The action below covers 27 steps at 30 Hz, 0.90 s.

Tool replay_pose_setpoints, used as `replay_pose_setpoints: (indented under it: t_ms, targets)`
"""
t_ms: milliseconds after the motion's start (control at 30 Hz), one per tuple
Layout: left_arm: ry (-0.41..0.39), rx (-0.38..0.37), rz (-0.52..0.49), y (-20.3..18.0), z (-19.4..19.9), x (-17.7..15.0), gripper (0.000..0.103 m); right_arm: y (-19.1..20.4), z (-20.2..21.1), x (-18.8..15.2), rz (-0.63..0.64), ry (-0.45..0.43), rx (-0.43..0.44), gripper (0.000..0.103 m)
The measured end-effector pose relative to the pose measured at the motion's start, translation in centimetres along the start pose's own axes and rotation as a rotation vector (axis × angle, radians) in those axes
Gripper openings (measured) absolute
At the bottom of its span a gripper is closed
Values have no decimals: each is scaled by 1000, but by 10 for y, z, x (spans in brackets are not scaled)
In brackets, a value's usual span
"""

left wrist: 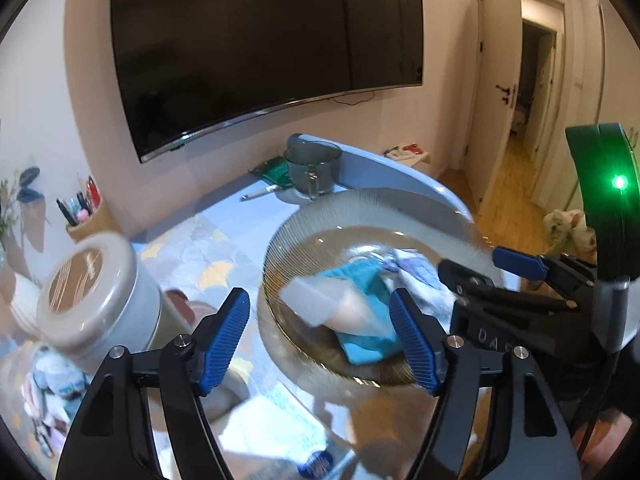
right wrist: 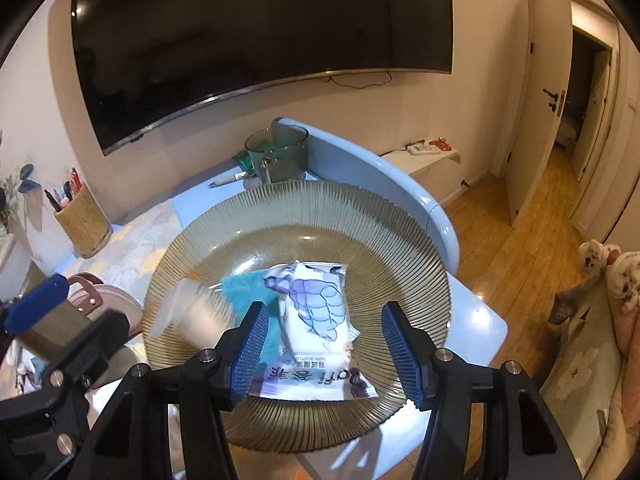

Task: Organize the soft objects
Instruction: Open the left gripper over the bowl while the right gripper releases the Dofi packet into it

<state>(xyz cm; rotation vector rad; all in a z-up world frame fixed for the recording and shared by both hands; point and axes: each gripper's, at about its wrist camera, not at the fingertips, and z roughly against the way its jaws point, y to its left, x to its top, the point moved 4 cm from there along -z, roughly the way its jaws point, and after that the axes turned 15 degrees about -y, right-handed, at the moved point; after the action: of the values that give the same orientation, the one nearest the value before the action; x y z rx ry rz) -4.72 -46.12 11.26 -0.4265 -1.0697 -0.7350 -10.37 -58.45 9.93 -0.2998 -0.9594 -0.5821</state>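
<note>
A ribbed glass plate point(right wrist: 304, 212) point(left wrist: 360, 208) sits on the blue table. On it lie a white tissue pack with purple print point(right wrist: 320, 320) point(left wrist: 420, 276), a teal cloth point(right wrist: 244, 286) point(left wrist: 360, 276) and a translucent whitish soft piece point(right wrist: 192, 308) point(left wrist: 328, 300). My right gripper point(right wrist: 324, 344) is open, its jaws on either side of the tissue pack, just above it. My left gripper point(left wrist: 320, 340) is open and empty over the plate's left edge. The left gripper's blue finger point(right wrist: 36, 308) shows at the right wrist view's left.
A lidded white jar point(left wrist: 92, 280) stands left of the plate. A wicker pen holder point(right wrist: 82, 220) stands at the wall. A glass mug point(right wrist: 280, 156), a green packet and a pen lie behind the plate. Small soft items point(left wrist: 52, 384) lie near left. A TV hangs above.
</note>
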Motion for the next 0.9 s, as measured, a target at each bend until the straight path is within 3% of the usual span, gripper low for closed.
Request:
replay_pose_setpoints:
  t_ms: [200, 433, 900]
  targets:
    - [-9, -74, 105, 7, 42, 2, 71, 10, 36, 12, -2, -59, 22, 57]
    - [-61, -66, 118, 16, 80, -2, 72, 33, 79, 17, 51, -126, 53, 57]
    - [-51, -121, 154, 26, 83, -9, 73, 50, 96, 16, 63, -131, 83, 57]
